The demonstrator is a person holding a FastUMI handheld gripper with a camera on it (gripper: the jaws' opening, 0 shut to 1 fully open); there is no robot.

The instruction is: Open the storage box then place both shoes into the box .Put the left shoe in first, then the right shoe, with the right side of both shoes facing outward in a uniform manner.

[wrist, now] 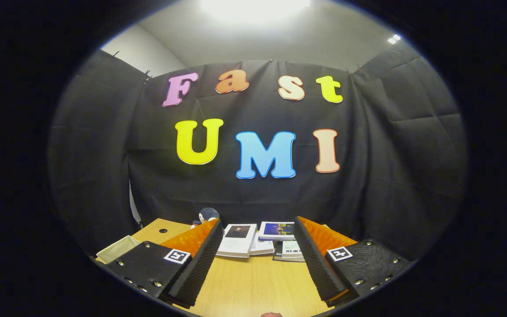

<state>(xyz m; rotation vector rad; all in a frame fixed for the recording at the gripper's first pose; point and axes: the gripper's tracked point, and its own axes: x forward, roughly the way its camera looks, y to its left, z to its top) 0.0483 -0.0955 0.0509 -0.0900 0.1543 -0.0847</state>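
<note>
Ahead, fingers apart, table btwn.

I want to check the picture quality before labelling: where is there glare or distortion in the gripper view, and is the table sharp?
Gripper view: a ceiling light is blown out to white glare; the fisheye lens bends the cloth wall into a curve; the wooden table and books look fairly sharp and evenly lit; the tongs stand open above bare table, holding nothing.

Black cloth wall, wooden table — bright ceiling light
</note>
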